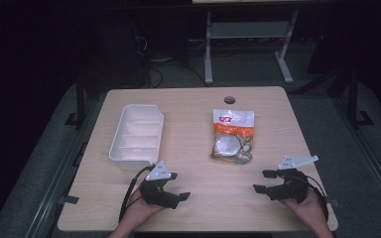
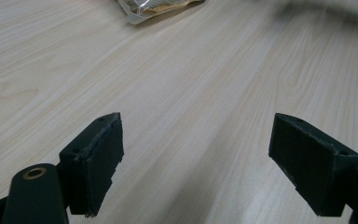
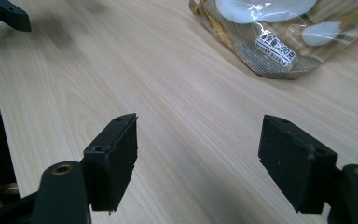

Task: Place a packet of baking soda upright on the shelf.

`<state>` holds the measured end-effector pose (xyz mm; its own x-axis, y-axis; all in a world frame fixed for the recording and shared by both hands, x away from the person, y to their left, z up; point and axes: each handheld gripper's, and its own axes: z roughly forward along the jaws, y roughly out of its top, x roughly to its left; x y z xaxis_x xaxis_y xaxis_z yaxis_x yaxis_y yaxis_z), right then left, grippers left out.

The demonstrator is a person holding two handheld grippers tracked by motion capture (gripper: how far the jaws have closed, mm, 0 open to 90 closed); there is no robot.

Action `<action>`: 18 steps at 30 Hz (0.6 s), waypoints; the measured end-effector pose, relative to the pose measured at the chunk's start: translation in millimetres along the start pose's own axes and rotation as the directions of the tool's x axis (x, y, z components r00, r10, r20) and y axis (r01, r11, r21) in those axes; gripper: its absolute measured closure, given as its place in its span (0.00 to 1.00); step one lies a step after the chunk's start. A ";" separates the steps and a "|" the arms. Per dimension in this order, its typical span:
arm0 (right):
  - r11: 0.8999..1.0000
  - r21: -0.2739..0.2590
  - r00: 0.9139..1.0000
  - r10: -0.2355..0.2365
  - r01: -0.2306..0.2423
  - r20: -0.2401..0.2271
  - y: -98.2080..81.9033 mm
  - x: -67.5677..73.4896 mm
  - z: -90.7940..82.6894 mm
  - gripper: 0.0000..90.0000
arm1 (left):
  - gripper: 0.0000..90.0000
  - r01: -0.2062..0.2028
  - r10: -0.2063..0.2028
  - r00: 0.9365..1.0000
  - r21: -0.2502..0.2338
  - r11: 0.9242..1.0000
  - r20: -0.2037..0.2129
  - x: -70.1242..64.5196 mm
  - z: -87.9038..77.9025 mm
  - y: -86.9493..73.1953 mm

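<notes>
On the tabletop (image 1: 193, 106) in front of you, the divided tray (image 1: 137, 137) sits at about 11 o'clock and the sealed bag (image 1: 232, 137) at about 1 o'clock, well apart from each other. Your left hand-held gripper (image 1: 176, 186) rests near the edge at 7 o'clock, just before the tray's near end; your right hand-held gripper (image 1: 264, 181) sits at 5 o'clock, near the bag's lower right.
</notes>
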<state>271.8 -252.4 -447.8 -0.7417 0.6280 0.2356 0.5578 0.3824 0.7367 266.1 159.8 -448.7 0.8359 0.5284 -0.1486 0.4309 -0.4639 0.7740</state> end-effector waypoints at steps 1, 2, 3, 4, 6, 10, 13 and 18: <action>1.000 -0.003 1.000 -0.001 0.001 -0.001 1.3 0.0 0.3 0.30 | 0.19 0.001 -0.001 1.000 -0.001 1.000 0.000 -0.1 -0.1 0.1; 1.000 -0.004 1.000 -0.002 0.002 0.001 2.4 0.1 0.5 0.30 | 0.19 0.002 -0.002 1.000 -0.002 1.000 0.000 -0.3 -0.2 0.2; 1.000 -0.004 1.000 -0.002 0.002 0.001 2.4 0.1 0.5 0.30 | 0.19 0.002 -0.002 1.000 -0.002 1.000 0.000 -0.3 -0.2 0.2; 1.000 -0.007 1.000 -0.008 0.008 0.005 6.9 -0.1 1.9 0.31 | 0.19 0.005 -0.005 1.000 -0.005 1.000 0.001 -0.1 -0.5 0.4; 1.000 -0.006 1.000 -0.008 0.008 0.011 9.5 -0.7 2.7 0.31 | 0.19 0.009 -0.009 1.000 -0.006 1.000 0.004 0.3 -0.5 0.4; 1.000 0.012 0.999 -0.017 0.016 0.037 24.9 -5.1 8.6 0.34 | 0.19 0.019 -0.019 1.000 -0.010 1.000 0.004 2.3 -1.2 1.1; 1.000 0.024 0.998 -0.020 0.018 0.058 33.3 -8.8 12.4 0.36 | 0.19 0.032 -0.032 0.999 -0.018 0.999 0.003 3.6 -1.2 3.1; 1.000 0.026 0.997 -0.010 0.008 0.075 47.6 -18.8 17.9 0.41 | 0.22 0.046 -0.046 0.999 -0.025 0.999 0.011 4.3 0.1 7.5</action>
<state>319.0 -233.9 -428.5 -0.7170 0.6735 0.1799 0.5614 0.4049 0.7217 273.0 158.6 -443.6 0.8190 0.5412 -0.1906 0.4602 -0.4214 0.7814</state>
